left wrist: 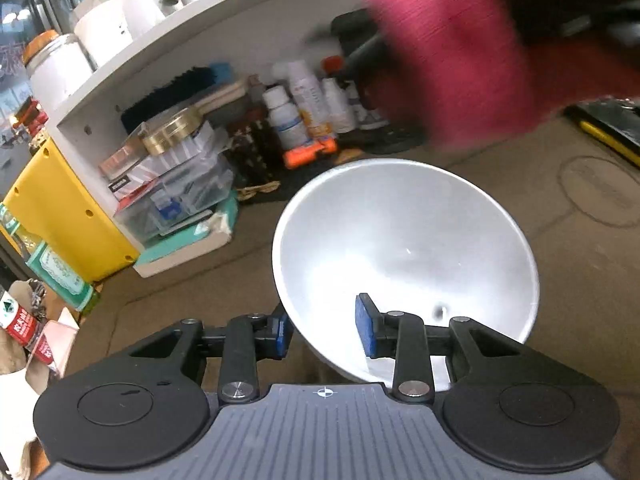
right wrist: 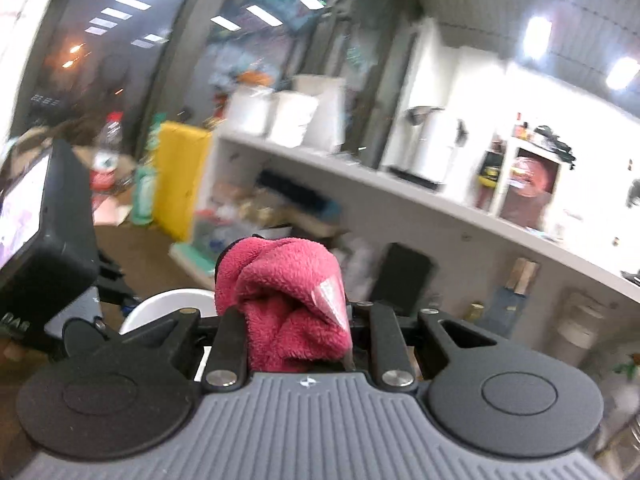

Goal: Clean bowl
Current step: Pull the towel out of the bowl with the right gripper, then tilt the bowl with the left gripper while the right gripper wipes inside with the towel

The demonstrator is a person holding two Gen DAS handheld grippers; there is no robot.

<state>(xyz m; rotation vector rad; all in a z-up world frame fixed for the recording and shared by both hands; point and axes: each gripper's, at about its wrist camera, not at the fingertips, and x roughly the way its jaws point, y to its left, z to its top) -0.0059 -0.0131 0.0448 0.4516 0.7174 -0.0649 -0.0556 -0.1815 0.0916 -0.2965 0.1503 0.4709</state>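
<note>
A white bowl (left wrist: 404,248) is tilted toward my camera in the left wrist view. My left gripper (left wrist: 326,330) is shut on the bowl's near rim, one blue pad inside and one outside. A red cloth (left wrist: 472,52) hangs blurred above and behind the bowl, clear of it. In the right wrist view my right gripper (right wrist: 296,320) is shut on that red cloth (right wrist: 288,296), which bunches up between the fingers. The bowl's white rim (right wrist: 164,304) shows low at the left there.
A brown table surface (left wrist: 580,280) lies under the bowl. A white shelf unit (left wrist: 224,40) behind holds bottles (left wrist: 304,104), stacked boxes (left wrist: 172,176) and a yellow box (left wrist: 60,208). A yellow-black tool (left wrist: 608,132) lies at the right edge. The left gripper's body (right wrist: 44,232) fills the left of the right wrist view.
</note>
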